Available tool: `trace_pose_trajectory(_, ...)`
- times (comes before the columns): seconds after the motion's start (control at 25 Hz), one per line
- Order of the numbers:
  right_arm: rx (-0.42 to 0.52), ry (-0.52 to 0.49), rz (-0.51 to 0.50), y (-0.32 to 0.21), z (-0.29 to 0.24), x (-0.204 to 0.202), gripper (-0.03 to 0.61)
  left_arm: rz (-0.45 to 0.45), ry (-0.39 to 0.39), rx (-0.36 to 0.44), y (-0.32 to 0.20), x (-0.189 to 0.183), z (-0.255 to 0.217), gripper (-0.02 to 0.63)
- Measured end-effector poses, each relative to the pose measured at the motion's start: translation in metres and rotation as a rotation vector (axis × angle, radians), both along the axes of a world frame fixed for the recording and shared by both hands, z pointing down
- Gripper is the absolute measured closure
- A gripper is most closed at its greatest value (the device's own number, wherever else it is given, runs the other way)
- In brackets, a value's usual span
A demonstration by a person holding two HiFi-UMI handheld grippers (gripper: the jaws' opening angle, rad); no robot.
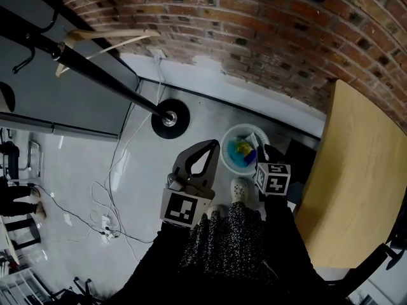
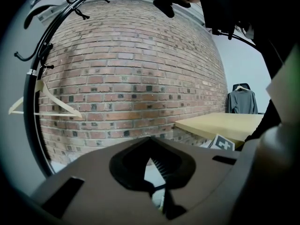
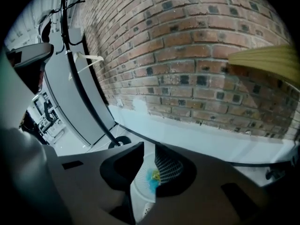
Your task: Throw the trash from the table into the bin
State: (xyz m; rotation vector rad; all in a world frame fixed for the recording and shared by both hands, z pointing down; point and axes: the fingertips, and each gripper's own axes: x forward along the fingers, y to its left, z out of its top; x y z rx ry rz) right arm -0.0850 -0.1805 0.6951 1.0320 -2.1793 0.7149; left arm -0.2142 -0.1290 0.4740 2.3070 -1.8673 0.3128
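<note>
Our right gripper (image 1: 262,152) hangs over the right rim of the bin (image 1: 241,127), left of the table (image 1: 356,170), with its jaws slightly apart and holding nothing. The blue and yellow trash (image 1: 243,149) lies inside the bin, below those jaws and apart from them. Our left gripper (image 1: 212,145), just left of the bin, has its jaws closed and empty.

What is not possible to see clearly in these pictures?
- The rest of the table: head view, cut off by the right edge, so leftover trash cannot be judged.
- The trash in the bin: too small in the head view, partly behind the right gripper; the right gripper view shows only a strip between the jaws.
</note>
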Motion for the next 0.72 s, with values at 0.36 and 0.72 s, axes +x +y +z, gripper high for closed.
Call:
trace_pose_trajectory(0.36, 0.131, -0.039, 0.015, -0.005, -0.088, 0.007, 0.565, 0.021, -0.005, 0.051, 0.01, 0.006, -0.05, 0.607)
trace_pose_trajectory(0.72, 0.227, -0.093, 0.06, 0.005, -0.169, 0.016, 0.566, 0.046, -0.05, 0.077, 0.029, 0.011, -0.093, 0.607)
